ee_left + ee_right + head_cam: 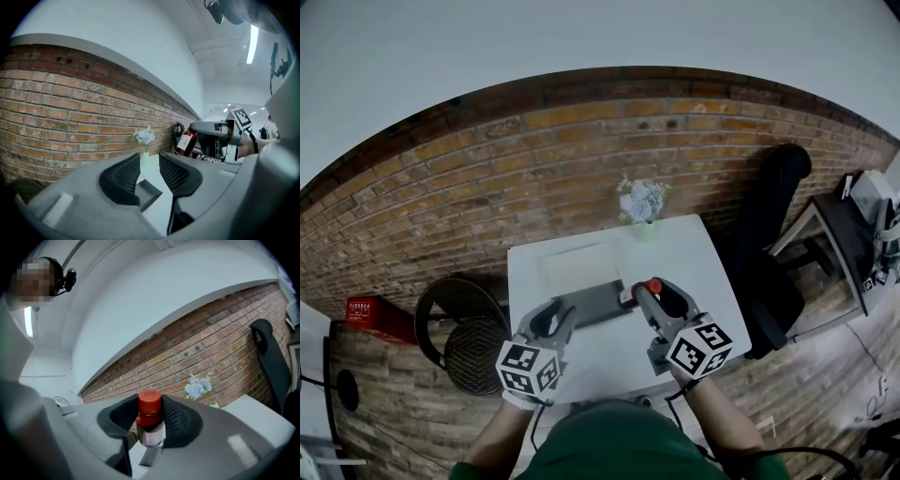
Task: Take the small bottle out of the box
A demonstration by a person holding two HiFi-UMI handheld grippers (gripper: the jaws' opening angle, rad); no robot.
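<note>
Right gripper (150, 423) is clamped on the small bottle (150, 414), held above the white table (712, 319) at the right end of the box (591, 302); left gripper (149, 171) is empty, with only a narrow gap between its jaws. Risk: the pads grip only the body, so the bottle could pivot or slip if swung fast, or its base could clip the box wall if carried low. Its long axis is near vertical with a slight tilt, red cap up.
</note>
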